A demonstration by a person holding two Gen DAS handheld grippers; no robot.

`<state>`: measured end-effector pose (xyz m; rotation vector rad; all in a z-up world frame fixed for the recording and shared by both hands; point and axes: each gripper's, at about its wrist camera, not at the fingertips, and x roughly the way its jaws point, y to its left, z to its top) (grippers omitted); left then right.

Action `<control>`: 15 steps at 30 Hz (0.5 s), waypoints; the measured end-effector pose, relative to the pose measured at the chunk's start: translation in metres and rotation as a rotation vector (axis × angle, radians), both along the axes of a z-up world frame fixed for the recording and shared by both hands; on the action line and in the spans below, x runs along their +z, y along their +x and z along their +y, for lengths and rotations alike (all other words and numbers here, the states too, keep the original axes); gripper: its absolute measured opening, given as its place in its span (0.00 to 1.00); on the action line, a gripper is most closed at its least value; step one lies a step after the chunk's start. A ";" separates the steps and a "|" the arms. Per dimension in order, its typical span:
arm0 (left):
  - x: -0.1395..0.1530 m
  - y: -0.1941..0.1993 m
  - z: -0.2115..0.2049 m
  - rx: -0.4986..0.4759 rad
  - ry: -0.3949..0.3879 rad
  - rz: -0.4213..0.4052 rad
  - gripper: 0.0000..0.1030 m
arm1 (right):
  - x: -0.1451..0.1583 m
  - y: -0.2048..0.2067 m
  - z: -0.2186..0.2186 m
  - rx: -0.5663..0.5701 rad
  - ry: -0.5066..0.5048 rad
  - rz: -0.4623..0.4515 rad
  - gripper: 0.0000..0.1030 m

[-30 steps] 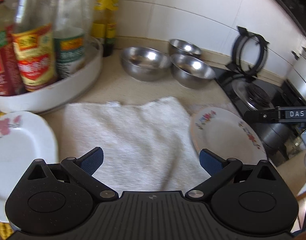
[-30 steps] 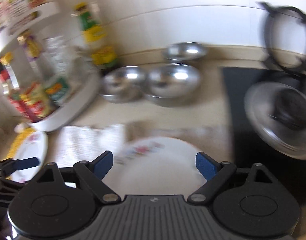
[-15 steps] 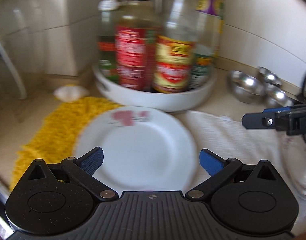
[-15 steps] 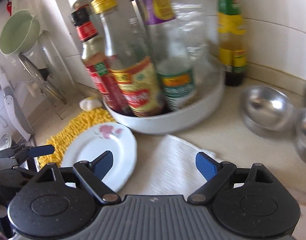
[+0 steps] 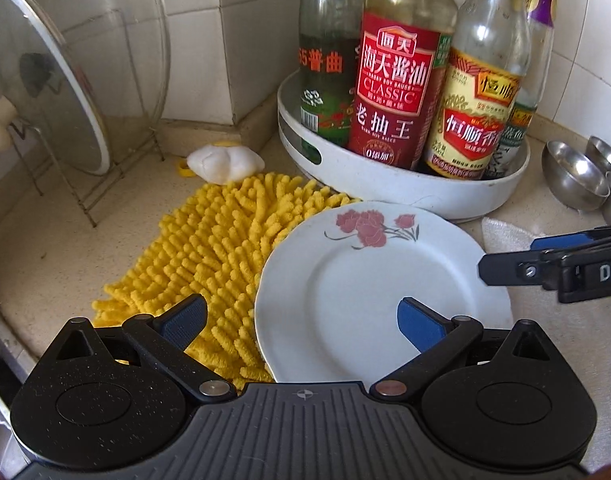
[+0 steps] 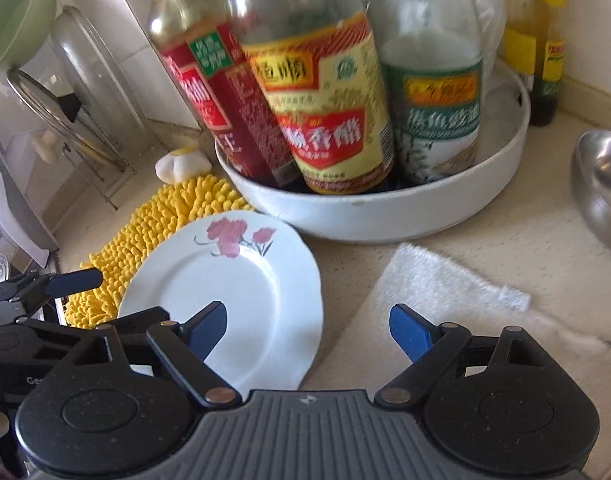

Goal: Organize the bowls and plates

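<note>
White, rose-printed plate point(image 5: 369, 292) now lies flat below both claws, having replaced the bowls in view; left claw point(image 5: 301, 320) wide, right claw point(image 6: 307, 330) wide, narrowing, both empty.

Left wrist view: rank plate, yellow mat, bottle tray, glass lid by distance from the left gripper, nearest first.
1. plate, just ahead of the left gripper, under its right finger.
2. yellow mat, ahead-left; near edge about as close as the plate, too close to call.
3. bottle tray, beyond the plate.
4. glass lid, far left on its rack.
</note>
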<state>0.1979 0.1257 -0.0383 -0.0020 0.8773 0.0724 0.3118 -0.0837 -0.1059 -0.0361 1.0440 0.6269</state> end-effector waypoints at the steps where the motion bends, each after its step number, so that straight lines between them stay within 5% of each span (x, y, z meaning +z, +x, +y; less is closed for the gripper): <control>1: -0.001 0.002 0.001 -0.004 -0.003 0.000 0.99 | -0.002 0.001 0.001 -0.003 -0.003 0.007 0.89; 15: -0.017 0.013 0.010 -0.014 -0.047 0.033 0.97 | -0.010 0.001 0.013 0.003 -0.035 0.010 0.70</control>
